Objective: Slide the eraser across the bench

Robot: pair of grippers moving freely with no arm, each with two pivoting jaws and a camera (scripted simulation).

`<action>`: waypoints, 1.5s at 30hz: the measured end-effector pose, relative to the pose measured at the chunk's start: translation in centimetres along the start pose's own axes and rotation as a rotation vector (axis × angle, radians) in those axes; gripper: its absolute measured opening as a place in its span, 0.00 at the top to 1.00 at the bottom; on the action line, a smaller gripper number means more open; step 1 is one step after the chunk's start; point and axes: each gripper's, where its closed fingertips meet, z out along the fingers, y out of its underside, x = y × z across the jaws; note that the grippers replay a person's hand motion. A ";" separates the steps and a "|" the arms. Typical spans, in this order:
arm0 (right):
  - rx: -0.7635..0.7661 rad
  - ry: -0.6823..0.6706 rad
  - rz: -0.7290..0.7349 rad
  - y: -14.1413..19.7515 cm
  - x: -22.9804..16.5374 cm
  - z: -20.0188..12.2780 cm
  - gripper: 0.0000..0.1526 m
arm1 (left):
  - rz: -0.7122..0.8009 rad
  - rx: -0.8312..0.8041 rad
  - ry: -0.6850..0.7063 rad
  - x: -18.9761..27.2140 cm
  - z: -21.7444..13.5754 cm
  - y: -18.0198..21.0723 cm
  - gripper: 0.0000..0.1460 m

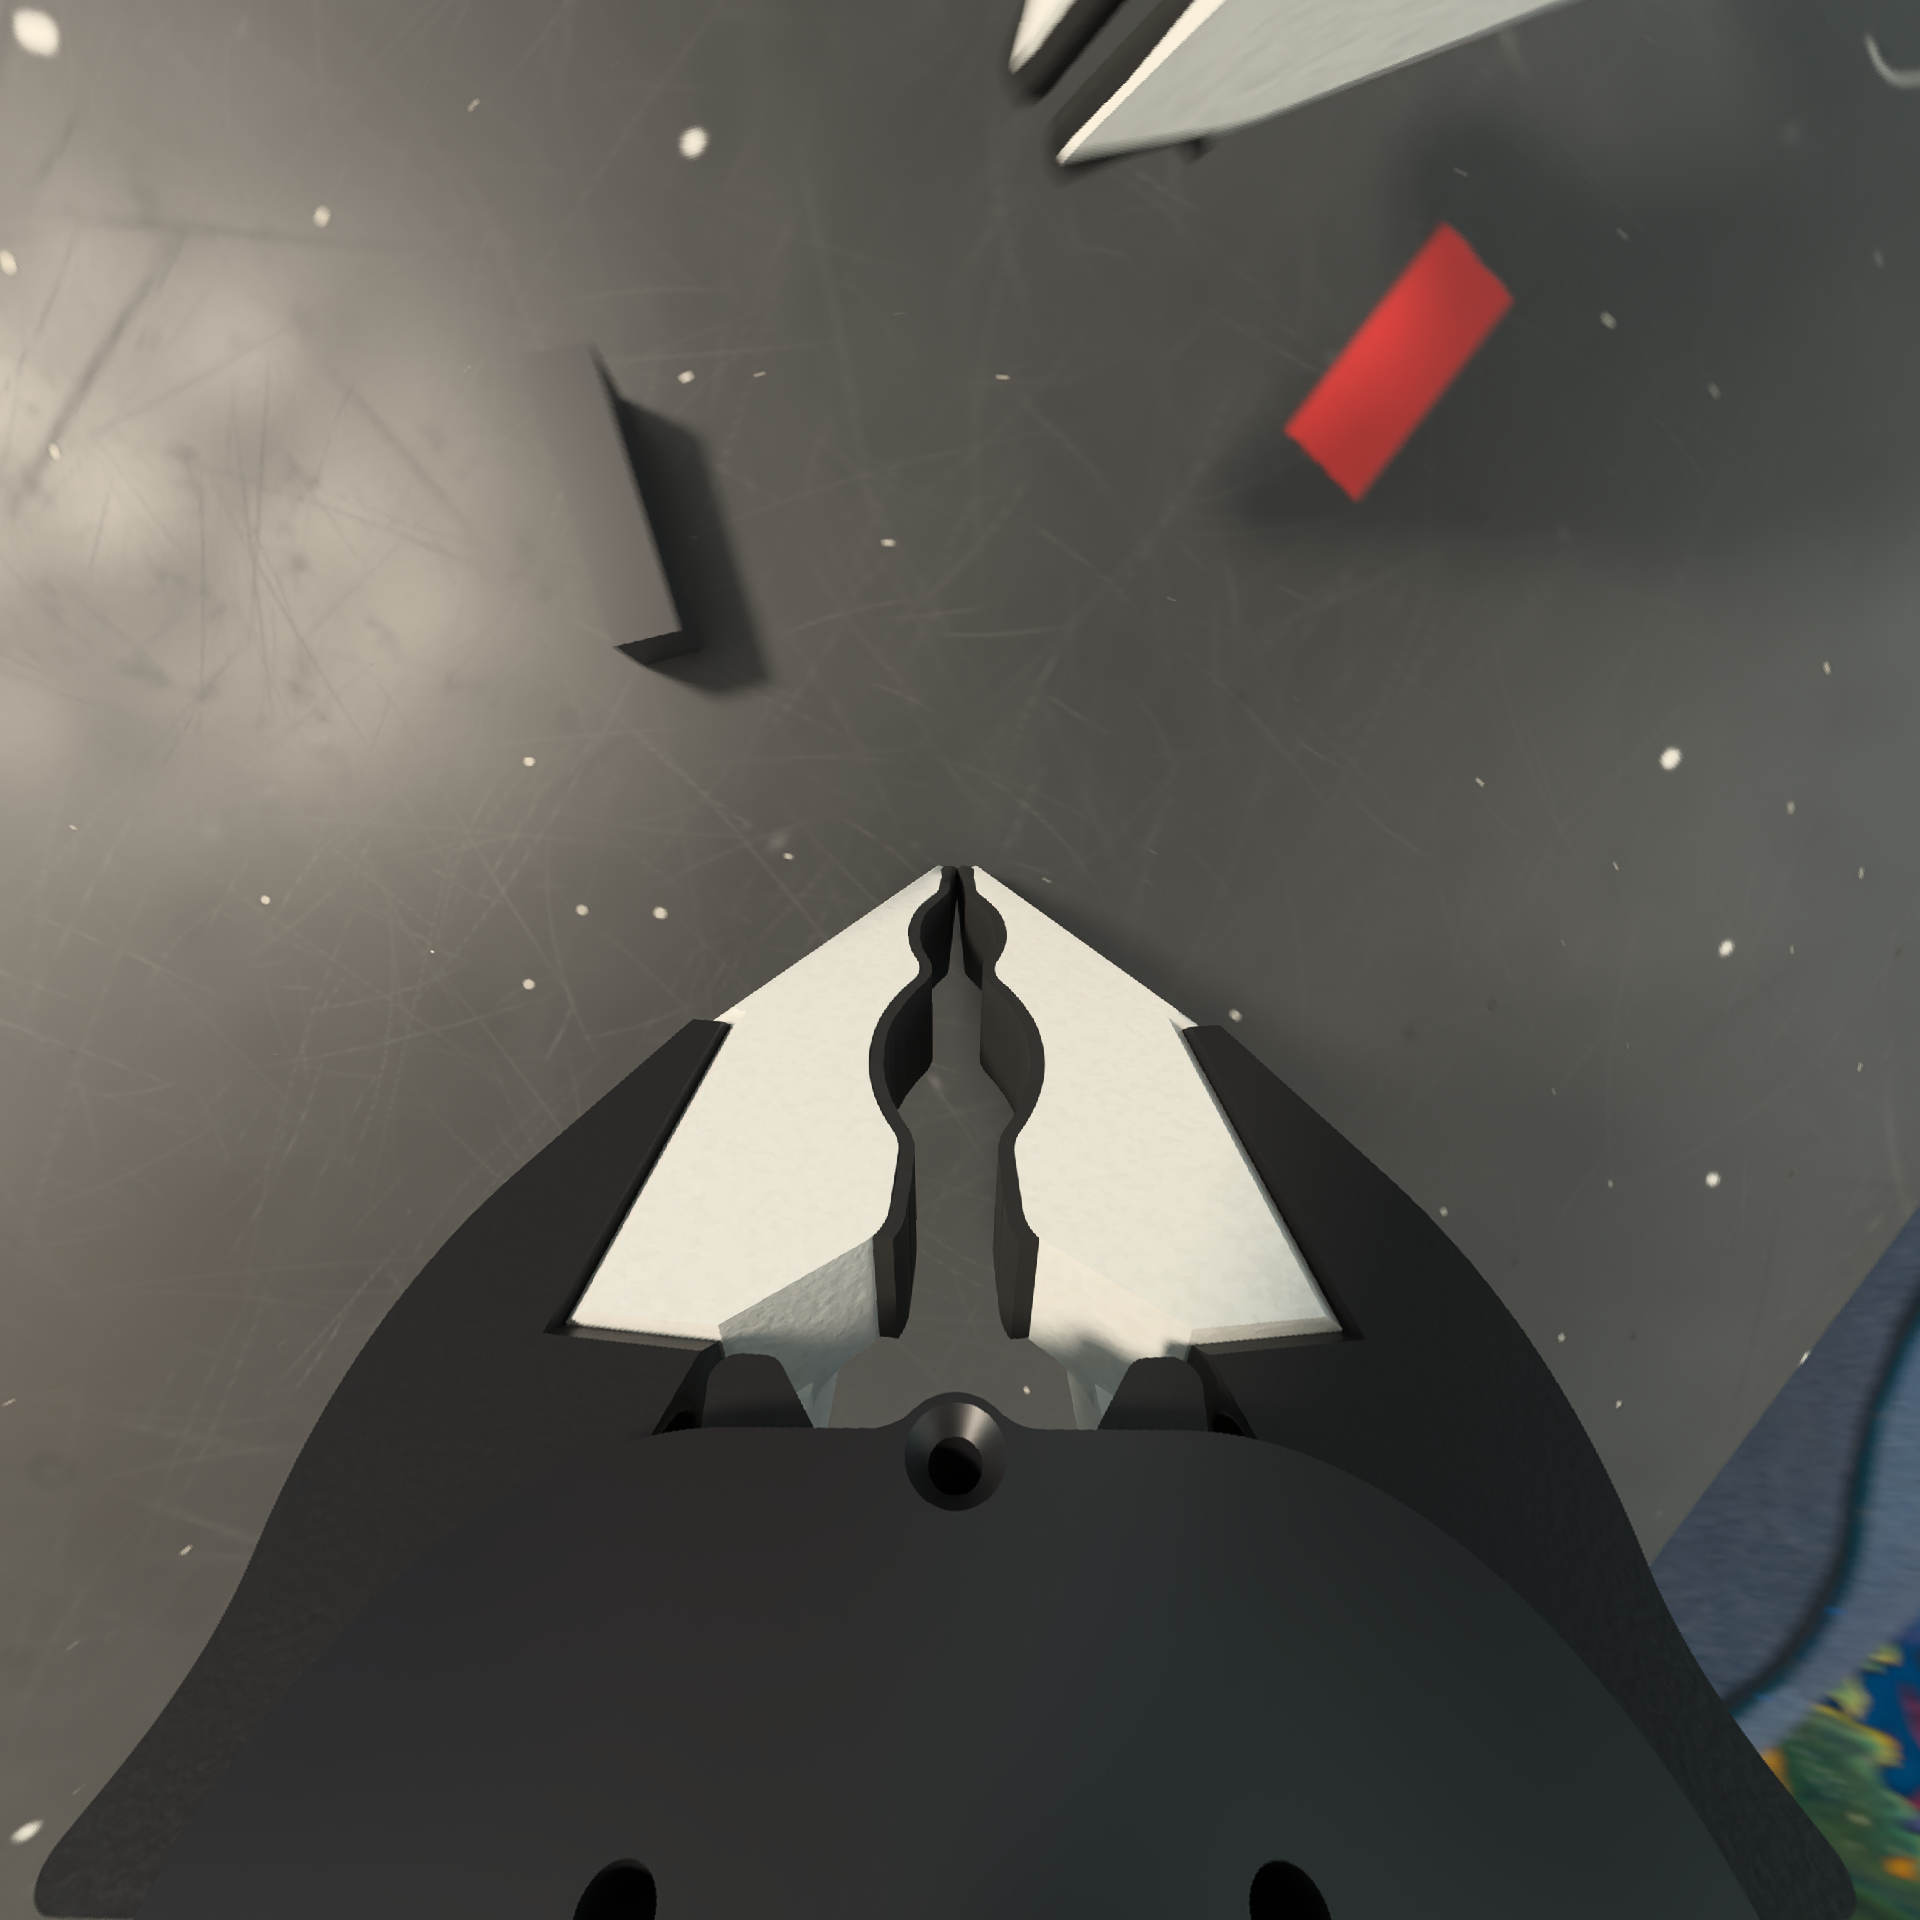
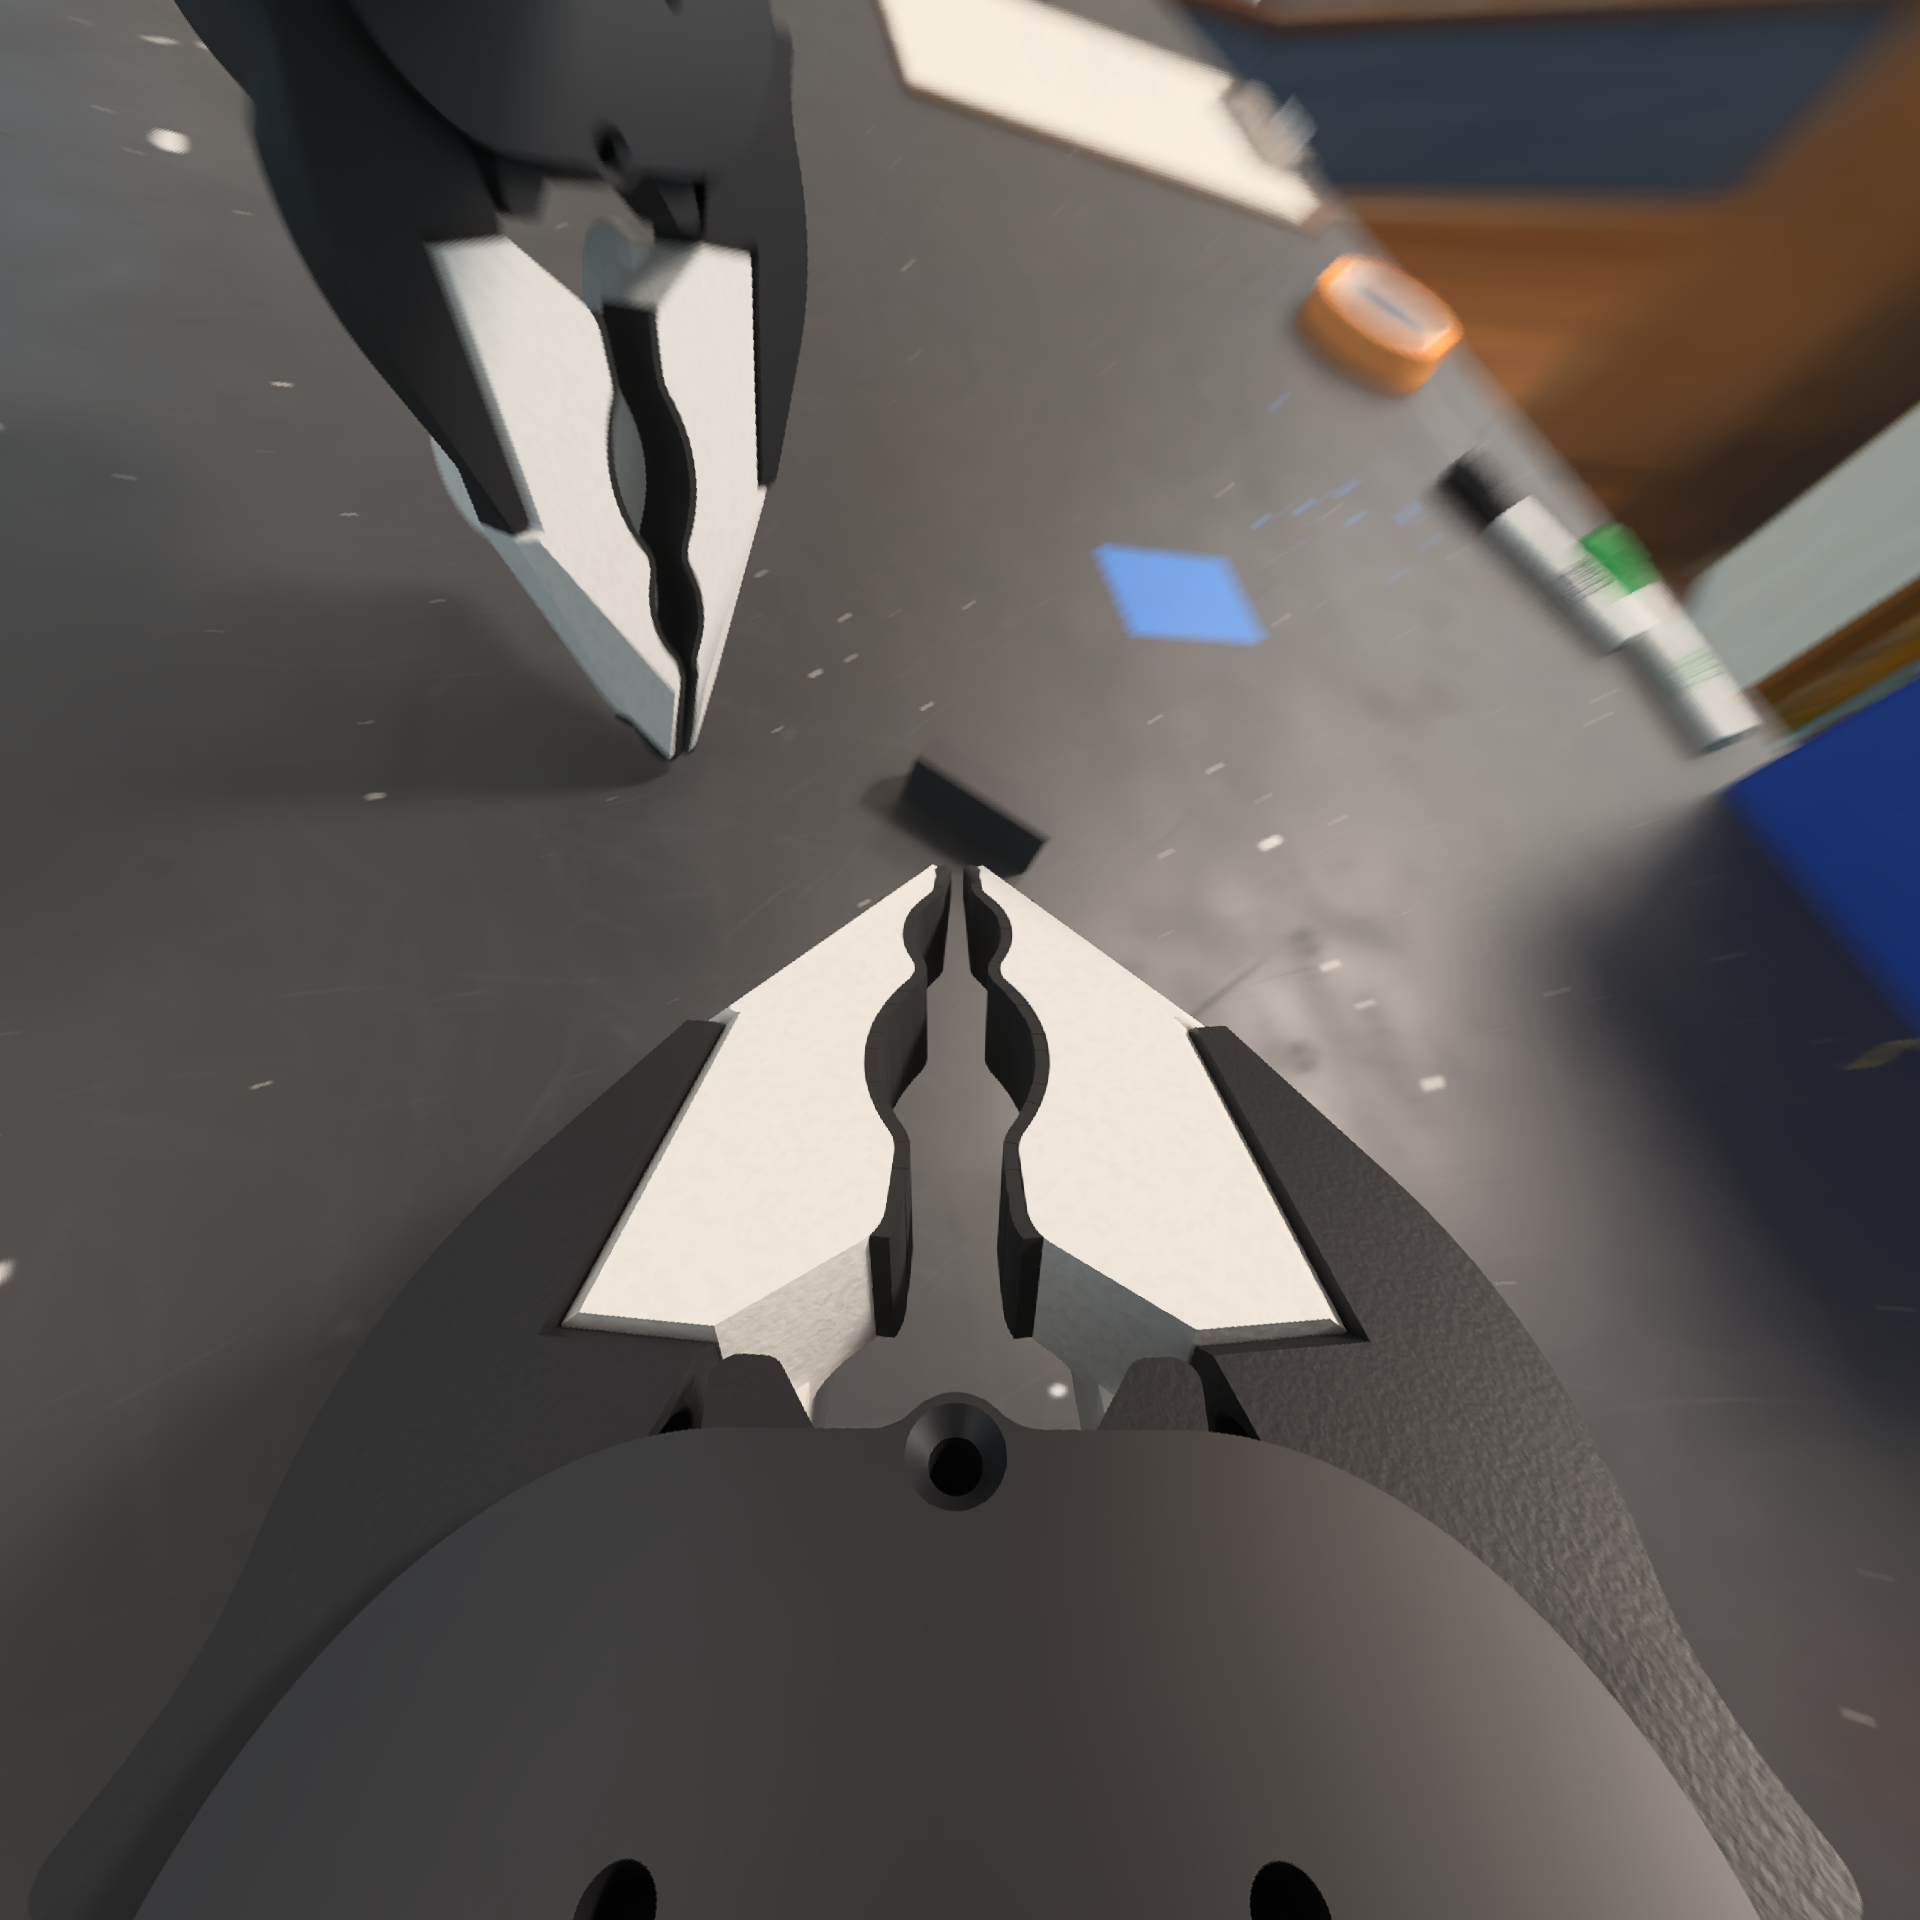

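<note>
Dark grey and scuffed, the desk (image 1: pixel 312 520) carries a small black block, the eraser (image 1: pixel 665 520), lying flat. In the left wrist view the eraser sits ahead and to the left of the left claw (image 1: pixel 958 871), clearly apart from it; the claw's jaws are pressed together with nothing between them. A red block (image 1: pixel 1397 364) lies ahead to the right, and the tips of the right claw (image 1: pixel 1143 73) enter at the top edge.

In the right wrist view the eraser (image 2: pixel 966 821) lies just beyond the tips of the right claw (image 2: pixel 958 873), whose jaws are nearly together, gripping nothing; contact cannot be judged. The left claw (image 2: pixel 681 743) points down beside the eraser, off to its left. Farther away are a blue square (image 2: pixel 1179 592), an orange round thing (image 2: pixel 1377 322), a marker (image 2: pixel 1600 603) and a clipboard with white paper (image 2: pixel 1101 104).
</note>
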 end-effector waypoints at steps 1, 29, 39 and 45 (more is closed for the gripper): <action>-0.032 -0.067 0.051 0.4 -0.5 0.1 0.97 | 0.033 0.004 -0.019 0.5 -0.4 0.0 1.00; -0.407 -0.208 0.129 4.4 -1.3 1.6 0.95 | -0.136 0.174 -0.217 -4.2 -1.1 -3.2 0.78; -0.323 -0.180 0.202 4.1 -0.3 0.2 0.93 | -0.150 0.117 -0.307 -5.9 1.6 -5.3 0.83; -0.291 -0.177 0.206 3.7 0.3 0.1 0.93 | -0.091 0.126 -0.264 -6.0 2.0 -6.0 0.92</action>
